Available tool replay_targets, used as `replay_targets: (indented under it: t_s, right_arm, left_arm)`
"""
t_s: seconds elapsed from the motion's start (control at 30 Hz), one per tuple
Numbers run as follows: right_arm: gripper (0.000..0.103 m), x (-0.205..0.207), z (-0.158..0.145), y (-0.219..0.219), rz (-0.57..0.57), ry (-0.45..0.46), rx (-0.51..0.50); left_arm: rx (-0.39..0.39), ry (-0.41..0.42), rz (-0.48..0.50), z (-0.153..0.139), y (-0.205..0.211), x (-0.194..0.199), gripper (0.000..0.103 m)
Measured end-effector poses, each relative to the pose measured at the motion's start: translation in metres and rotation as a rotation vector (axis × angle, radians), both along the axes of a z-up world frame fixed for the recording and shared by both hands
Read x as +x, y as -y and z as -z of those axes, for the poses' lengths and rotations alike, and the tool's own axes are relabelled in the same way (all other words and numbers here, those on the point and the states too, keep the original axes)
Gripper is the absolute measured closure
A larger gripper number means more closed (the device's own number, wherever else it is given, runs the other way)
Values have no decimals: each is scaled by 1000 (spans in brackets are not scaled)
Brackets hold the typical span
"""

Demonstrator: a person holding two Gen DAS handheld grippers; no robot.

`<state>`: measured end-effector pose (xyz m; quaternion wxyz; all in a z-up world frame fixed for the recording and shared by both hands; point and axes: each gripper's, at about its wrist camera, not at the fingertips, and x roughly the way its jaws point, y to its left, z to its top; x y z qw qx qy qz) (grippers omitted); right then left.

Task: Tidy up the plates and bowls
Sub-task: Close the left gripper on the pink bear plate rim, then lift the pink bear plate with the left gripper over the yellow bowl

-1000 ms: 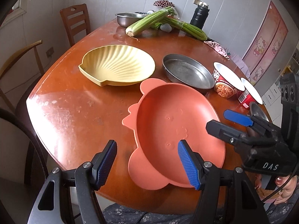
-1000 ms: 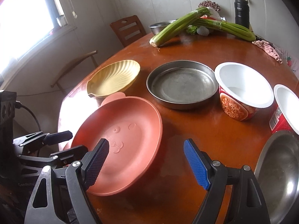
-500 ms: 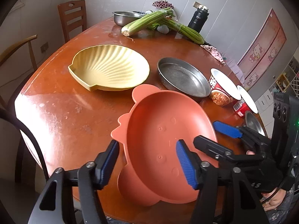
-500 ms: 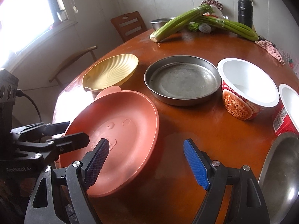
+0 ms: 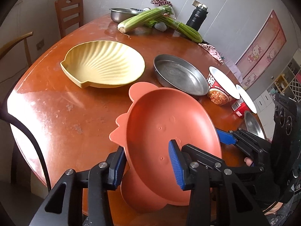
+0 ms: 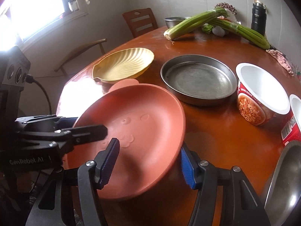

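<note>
Left wrist view: pink plate (image 5: 169,124) tilted, ears toward table centre, clamped between both tools.

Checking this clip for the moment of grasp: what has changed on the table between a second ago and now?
Both grippers have just been closing on the orange plate: the left gripper now straddles its near-left rim, the right gripper its near-right rim. The plate, flat a second ago, now sits tilted with its near edge raised. The yellow shell dish, metal pan and noodle cups stayed put.
</note>
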<state>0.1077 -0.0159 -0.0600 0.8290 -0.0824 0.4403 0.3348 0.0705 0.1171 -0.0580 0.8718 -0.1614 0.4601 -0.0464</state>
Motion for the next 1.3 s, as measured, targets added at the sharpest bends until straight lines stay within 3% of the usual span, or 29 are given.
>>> replay_targets:
  t_s: [1.3]
  right_arm:
    - [39, 3, -38, -16, -1, 69, 24]
  left_arm:
    - [32, 118, -3, -37, -19, 5, 59]
